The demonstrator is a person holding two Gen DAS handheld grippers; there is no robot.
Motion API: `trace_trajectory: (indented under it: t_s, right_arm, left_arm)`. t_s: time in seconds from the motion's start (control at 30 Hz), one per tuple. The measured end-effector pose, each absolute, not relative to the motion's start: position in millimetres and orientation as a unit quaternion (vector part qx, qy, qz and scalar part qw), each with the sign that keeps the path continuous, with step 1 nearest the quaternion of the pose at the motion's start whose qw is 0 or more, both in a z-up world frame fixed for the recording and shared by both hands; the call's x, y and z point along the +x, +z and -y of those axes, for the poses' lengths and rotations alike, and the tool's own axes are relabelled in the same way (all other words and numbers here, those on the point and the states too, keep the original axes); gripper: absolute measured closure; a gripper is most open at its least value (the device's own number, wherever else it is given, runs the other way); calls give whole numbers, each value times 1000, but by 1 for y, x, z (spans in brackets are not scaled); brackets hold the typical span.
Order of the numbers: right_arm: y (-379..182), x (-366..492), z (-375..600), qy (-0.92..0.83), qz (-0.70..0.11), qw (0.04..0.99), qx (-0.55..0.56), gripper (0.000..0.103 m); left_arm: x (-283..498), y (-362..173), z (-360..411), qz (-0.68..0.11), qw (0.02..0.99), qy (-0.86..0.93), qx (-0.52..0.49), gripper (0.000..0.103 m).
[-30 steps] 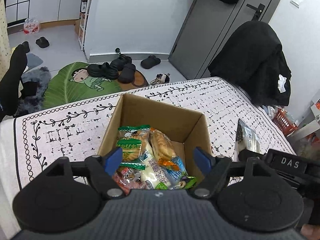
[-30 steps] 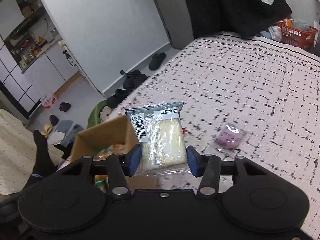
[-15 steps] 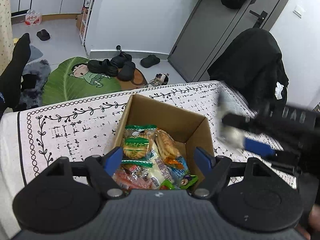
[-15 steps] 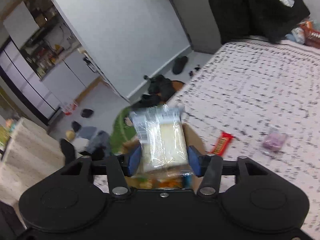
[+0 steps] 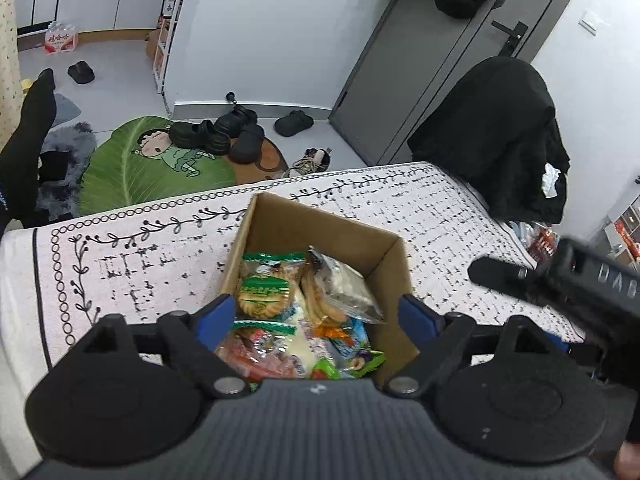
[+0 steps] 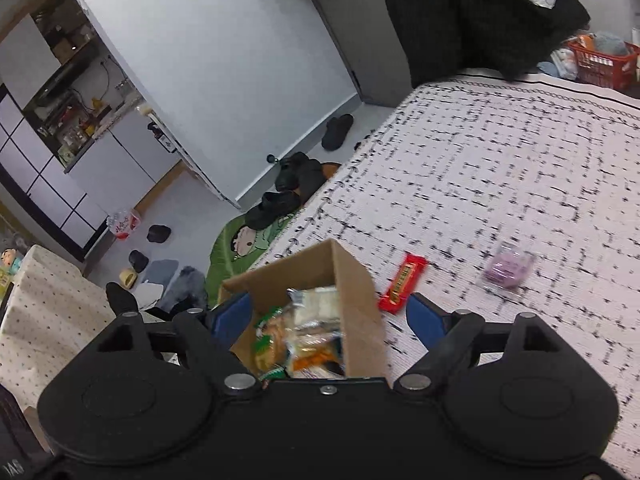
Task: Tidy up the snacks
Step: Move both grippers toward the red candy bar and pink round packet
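Left wrist view looks down past the left gripper [image 5: 318, 318], whose blue-tipped jaws are spreading wider with nothing clamped between them; they hang over the near end of the cardboard box [image 5: 320, 222]. Inside the box lie the snack packets [image 5: 296, 312]: green-banded biscuit packs on the left and a clear-wrapped pale cake [image 5: 344, 280] on top toward the right. At the right edge, near the box, the blurred black body of the other tool reaches in. From the right wrist view, the right gripper [image 6: 328, 316] is likewise opening, empty, with the box beneath and between its jaws. Just right of the box a red snack bar [image 6: 402, 283] lies on the patterned tablecloth [image 6: 500, 168], and farther right sits a small purple packet [image 6: 507, 267], apart from the bar. Beyond the table edge, dark shoes [image 5: 218, 136] rest on a green leaf mat.
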State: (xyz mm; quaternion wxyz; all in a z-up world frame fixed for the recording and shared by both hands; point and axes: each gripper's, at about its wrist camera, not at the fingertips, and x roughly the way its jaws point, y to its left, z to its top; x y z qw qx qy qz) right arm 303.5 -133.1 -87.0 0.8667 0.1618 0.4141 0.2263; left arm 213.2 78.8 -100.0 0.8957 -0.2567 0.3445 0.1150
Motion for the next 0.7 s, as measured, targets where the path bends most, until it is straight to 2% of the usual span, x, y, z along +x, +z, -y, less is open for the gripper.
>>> trace_trajectory:
  t_s: [0.13,0.7]
  right_arm:
    - [-91,301,152,216,-414,868,168,19]
    - [-114,311,231,187,-411,866,213,19]
  left_arm:
    - [214,-95,-70,-345,899,109,-248,9]
    - [240,-69,-13,-338,922,79,-170,9]
